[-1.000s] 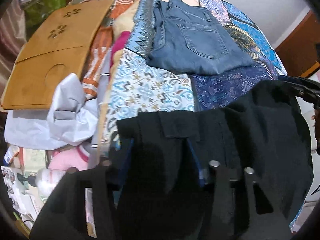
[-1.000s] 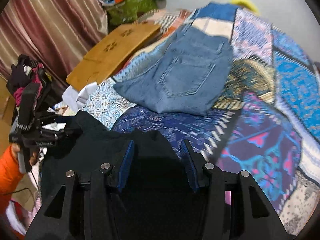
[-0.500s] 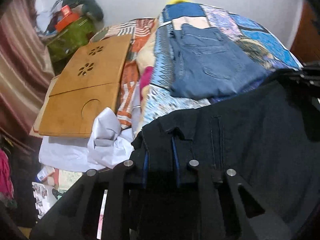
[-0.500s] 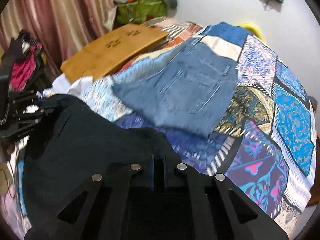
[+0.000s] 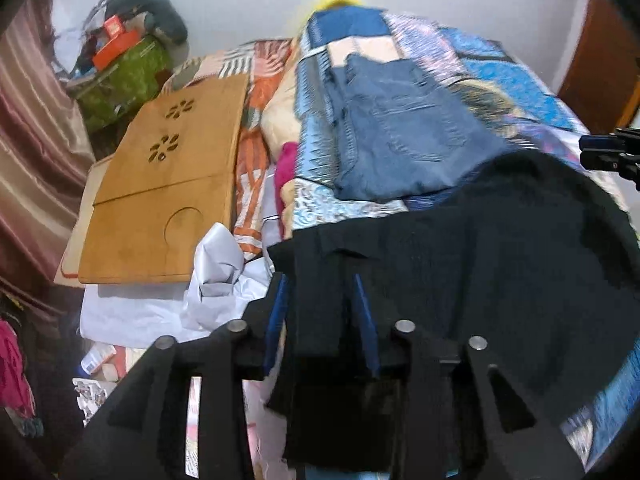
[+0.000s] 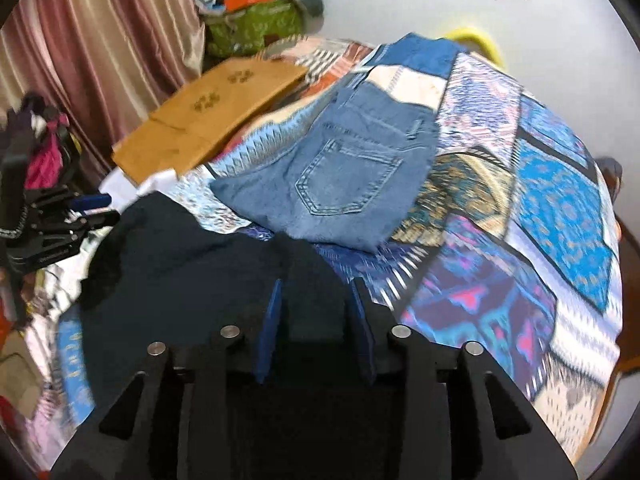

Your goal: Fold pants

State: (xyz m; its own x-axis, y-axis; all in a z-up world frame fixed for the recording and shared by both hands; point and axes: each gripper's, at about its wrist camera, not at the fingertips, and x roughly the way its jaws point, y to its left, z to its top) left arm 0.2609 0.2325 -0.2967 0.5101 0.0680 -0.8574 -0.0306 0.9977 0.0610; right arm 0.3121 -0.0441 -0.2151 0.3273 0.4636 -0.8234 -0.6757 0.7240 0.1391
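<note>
- No text, label, brand, number or sign can be read in either view.
- The small packages point(image 5: 96, 360) on the floor in the left wrist view seem to carry print, but it is too small and blurred to read.
- The strap point(image 6: 14, 232) on the left gripper point(image 6: 90, 216), seen in the right wrist view, has white marks, also too blurred to read.

A home bedroom: a bed point(image 6: 500, 184) under a patchwork bedspread point(image 6: 560, 208), striped curtains point(image 6: 100, 40) along one side, folded jeans point(image 6: 340, 176), household clutter heaped in the far corner.
</note>
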